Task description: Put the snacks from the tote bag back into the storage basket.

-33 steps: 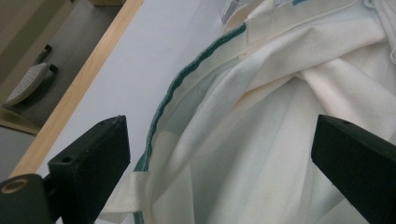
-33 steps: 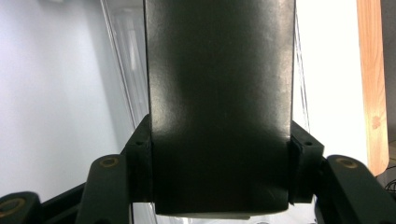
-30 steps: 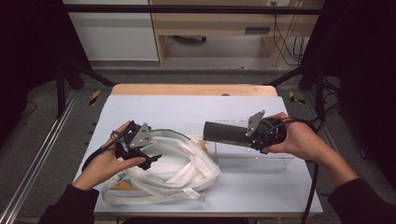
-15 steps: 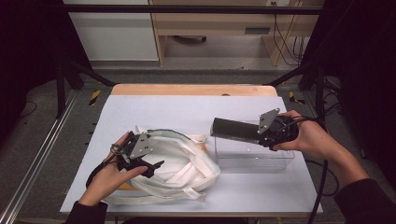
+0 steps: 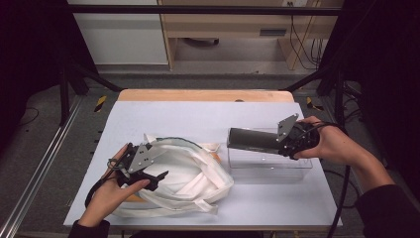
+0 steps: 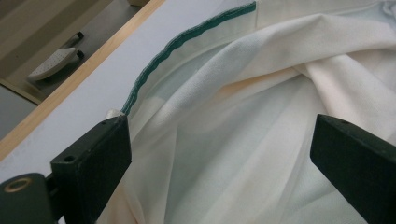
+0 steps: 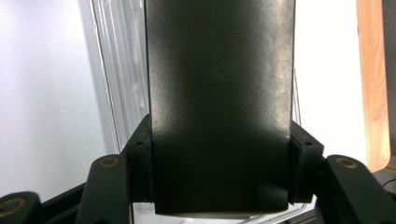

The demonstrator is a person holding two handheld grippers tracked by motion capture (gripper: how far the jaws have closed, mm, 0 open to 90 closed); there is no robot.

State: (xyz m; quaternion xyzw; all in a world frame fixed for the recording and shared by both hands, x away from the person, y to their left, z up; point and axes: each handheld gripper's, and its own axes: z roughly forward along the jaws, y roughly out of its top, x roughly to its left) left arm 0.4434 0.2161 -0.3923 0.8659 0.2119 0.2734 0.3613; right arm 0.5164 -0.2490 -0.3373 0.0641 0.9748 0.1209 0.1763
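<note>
A white cloth bag [image 5: 190, 176] with a green-trimmed rim [image 6: 187, 42] lies crumpled on the near left of the table. My left gripper [image 5: 156, 167] hovers over its left side, open; in the left gripper view [image 6: 219, 154] the jaws stand wide apart above the fabric with nothing between them. My right gripper [image 5: 281, 141] is shut on one end of a dark grey rectangular box [image 5: 252, 140], held level over a clear plastic container [image 5: 270, 166]. Seen along the right gripper [image 7: 219, 163], the dark box [image 7: 219, 93] is clamped between both jaws.
The pale table top [image 5: 198, 116] has a wooden strip [image 5: 203, 95] along its far edge. Cables [image 5: 341, 198] trail from the right gripper off the table's right side. Dark frame legs [image 5: 74, 74] stand at the far corners.
The left gripper has drawn back toward the near edge over the bag. The right gripper carried the dark box to the right, over the clear container.
</note>
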